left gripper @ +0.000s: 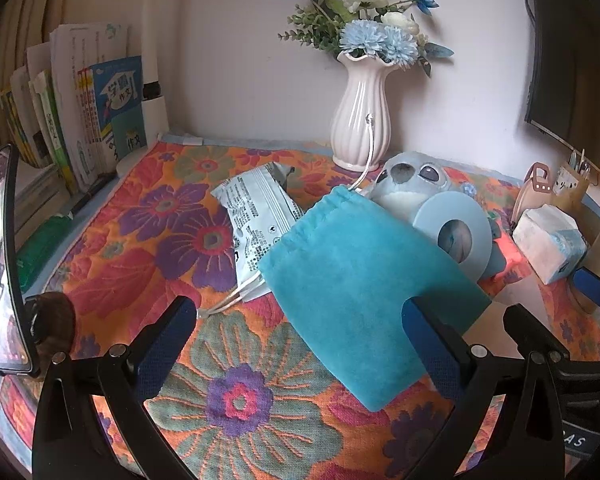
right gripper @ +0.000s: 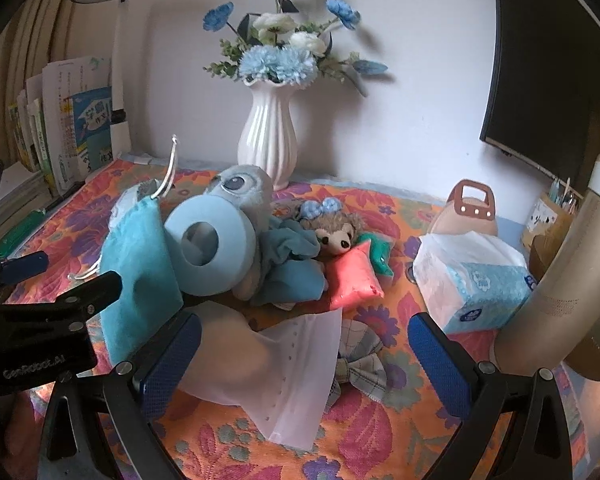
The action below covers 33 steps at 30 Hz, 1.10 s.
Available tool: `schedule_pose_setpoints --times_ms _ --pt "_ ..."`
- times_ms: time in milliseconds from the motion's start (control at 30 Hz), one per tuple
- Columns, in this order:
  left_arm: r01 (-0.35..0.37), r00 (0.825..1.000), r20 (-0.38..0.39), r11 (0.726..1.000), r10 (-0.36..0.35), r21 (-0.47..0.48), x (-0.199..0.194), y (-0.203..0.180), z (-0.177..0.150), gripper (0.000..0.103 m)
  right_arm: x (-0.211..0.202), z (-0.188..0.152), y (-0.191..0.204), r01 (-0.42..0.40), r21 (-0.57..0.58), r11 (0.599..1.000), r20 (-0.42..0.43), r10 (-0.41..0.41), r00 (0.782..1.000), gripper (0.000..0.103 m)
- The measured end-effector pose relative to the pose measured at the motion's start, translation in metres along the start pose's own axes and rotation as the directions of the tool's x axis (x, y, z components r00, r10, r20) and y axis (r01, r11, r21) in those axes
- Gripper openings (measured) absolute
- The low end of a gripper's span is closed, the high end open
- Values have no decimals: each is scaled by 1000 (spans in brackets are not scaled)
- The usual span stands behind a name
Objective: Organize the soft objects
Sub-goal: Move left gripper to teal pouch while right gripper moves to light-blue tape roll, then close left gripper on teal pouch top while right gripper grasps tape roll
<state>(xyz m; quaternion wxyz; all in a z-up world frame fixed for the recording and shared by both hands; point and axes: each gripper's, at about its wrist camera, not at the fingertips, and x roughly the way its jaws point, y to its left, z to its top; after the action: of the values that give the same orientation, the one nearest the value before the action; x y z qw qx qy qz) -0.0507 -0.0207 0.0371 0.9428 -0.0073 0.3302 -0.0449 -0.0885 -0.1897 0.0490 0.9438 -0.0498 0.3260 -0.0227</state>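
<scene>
While both grippers stand wide open gripping nothing, left gripper frames the teal velvet drawstring pouch lying on the floral woven tablecloth; right gripper hovers over a translucent white plastic bag.

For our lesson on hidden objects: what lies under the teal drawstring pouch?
Under the teal drawstring pouch, a printed foil packet pokes out on one side, resting on the floral cloth. How far the packet extends beneath is covered.

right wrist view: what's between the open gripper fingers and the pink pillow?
In the right wrist view, a translucent white plastic bag lies there, and beside it a plaid fabric bow, short of the pink pillow. The right gripper is open.
</scene>
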Motion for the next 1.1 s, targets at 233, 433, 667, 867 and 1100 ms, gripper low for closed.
schedule_pose_setpoints --times_ms 233,433,667,867,1100 --pt "-3 1000 -1 1000 3 3 0 -1 -1 102 1 -1 -3 -10 15 1000 -11 10 1000 103" --pt "12 1000 -6 1000 -12 -20 0 4 -1 102 0 -1 -3 -8 15 1000 -9 8 1000 103" --pt "171 980 -76 971 -186 -168 2 30 6 101 -3 1 -11 -74 53 996 -10 75 997 103" --pt "341 894 -202 899 -401 -275 15 28 13 102 -8 1 -14 -232 36 972 -58 234 971 103" --pt "295 877 -283 899 -389 -323 40 0 18 101 0 -13 1 -301 -135 944 -186 274 944 103"
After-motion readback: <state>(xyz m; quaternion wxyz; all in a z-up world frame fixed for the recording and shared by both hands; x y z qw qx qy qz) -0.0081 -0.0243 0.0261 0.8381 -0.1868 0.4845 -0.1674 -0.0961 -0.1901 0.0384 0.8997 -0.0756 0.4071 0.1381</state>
